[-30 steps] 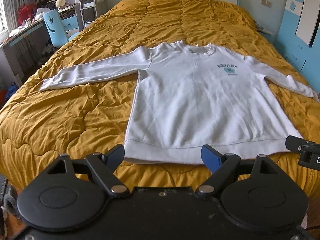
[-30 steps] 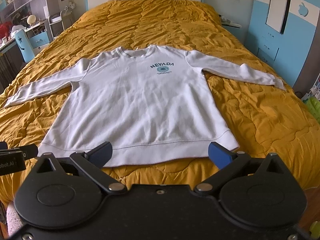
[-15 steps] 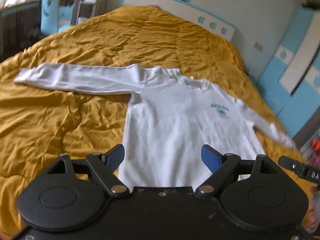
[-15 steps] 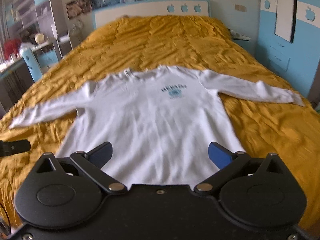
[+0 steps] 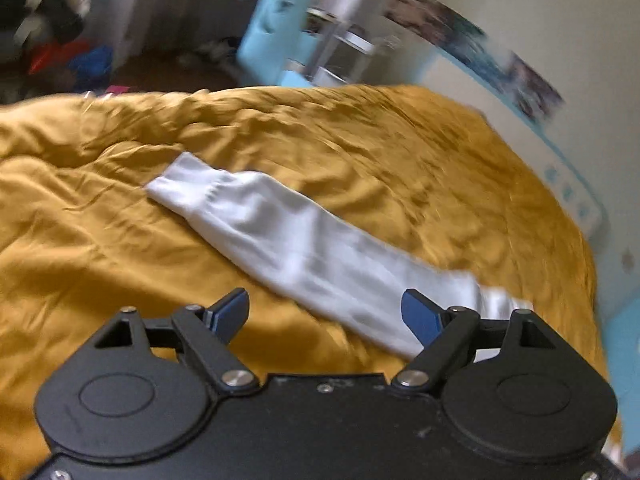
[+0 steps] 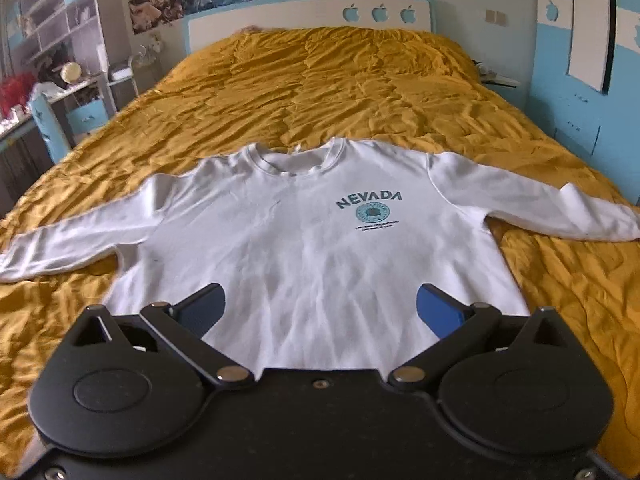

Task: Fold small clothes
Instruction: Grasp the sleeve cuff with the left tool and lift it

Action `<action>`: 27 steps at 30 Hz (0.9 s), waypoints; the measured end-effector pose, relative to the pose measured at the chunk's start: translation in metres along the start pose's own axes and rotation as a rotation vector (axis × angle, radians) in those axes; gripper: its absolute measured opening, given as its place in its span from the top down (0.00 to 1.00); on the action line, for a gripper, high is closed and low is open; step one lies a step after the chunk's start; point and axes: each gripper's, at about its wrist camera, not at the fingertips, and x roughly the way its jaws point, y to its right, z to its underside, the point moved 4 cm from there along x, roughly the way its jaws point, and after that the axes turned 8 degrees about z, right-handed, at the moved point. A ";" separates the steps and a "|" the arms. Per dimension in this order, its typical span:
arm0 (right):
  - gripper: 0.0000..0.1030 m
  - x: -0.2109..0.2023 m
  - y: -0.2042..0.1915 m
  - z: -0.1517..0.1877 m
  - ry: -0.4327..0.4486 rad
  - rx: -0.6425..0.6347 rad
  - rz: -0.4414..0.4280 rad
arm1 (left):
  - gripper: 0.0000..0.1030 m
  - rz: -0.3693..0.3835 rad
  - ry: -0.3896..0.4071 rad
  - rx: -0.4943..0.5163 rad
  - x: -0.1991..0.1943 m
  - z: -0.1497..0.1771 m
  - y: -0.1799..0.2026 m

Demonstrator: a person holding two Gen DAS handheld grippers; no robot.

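A white long-sleeved sweatshirt [image 6: 320,240] with a teal NEVADA print lies flat, front up, on the yellow bedspread [image 6: 340,92], both sleeves spread out sideways. My right gripper [image 6: 320,308] hovers open over the lower middle of its body; the hem is hidden under the gripper. In the left wrist view only the left sleeve [image 5: 288,240] shows, running from its cuff [image 5: 180,184] at upper left down to the right. My left gripper [image 5: 326,314] is open just above the sleeve near the shoulder end, holding nothing. That view is blurred.
A white headboard [image 6: 312,16] with apple cut-outs closes the far end of the bed. A desk with shelves and a light blue chair [image 5: 276,40] stand left of the bed. A blue wall [image 6: 580,80] runs along the right side.
Both grippers moved forward over the sweatshirt. The left one swung left, from facing the body to facing the left sleeve. The right one advanced from the hem to over the body. The garment has not moved.
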 end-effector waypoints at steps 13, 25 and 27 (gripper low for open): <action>0.01 0.060 -0.023 0.018 -0.133 -0.062 0.065 | 0.26 -0.005 0.205 -0.369 0.083 -0.040 -0.115; 0.01 0.089 -0.020 0.014 -0.165 -0.029 0.068 | 0.94 -0.014 0.214 -0.339 0.085 -0.041 -0.104; 0.01 0.090 -0.018 0.014 -0.167 -0.029 0.063 | 0.94 0.061 0.230 -0.330 0.079 -0.047 -0.077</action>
